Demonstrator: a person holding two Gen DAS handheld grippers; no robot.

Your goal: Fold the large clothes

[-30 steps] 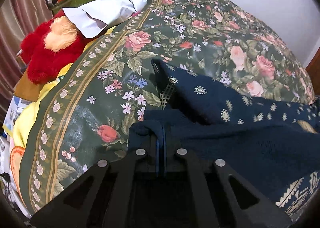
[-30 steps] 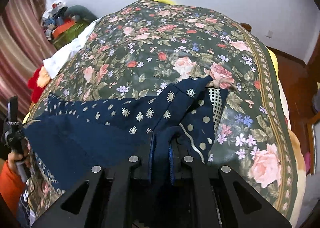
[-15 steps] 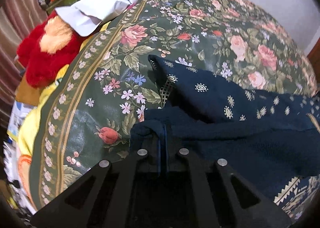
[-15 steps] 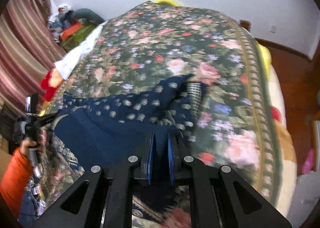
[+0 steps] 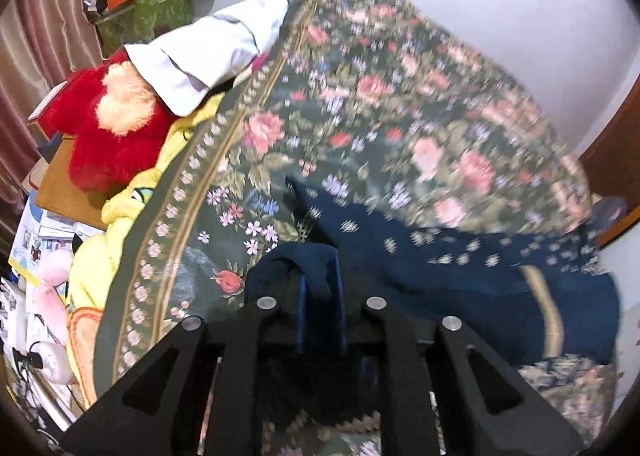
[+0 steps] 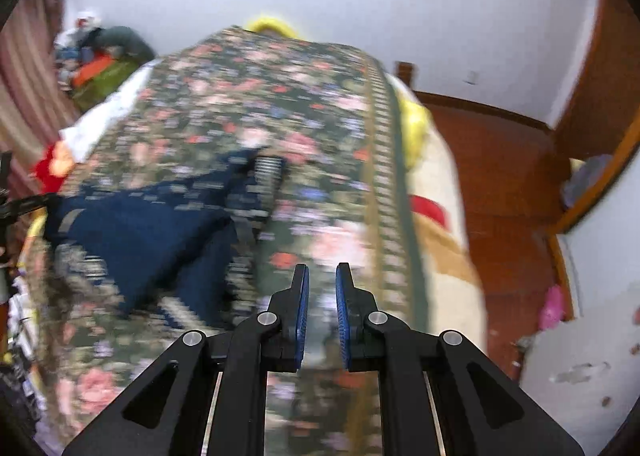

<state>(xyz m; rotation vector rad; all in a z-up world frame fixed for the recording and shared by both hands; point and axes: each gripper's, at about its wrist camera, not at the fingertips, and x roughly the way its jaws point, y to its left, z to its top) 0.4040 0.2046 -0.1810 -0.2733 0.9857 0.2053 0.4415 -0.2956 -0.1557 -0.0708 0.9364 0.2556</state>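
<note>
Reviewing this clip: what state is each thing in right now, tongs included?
Floral bedspread: spread over the bed.
Navy garment: rumpled, lying partly on the bedspread, not neatly folded.
Left tongs: just been opening, a bunch of the garment between the pads.
Right tongs: nearly closed, nothing between them.

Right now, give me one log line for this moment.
left fingers: just been opening, garment between them | right fingers: close together, empty, over bedspread
</note>
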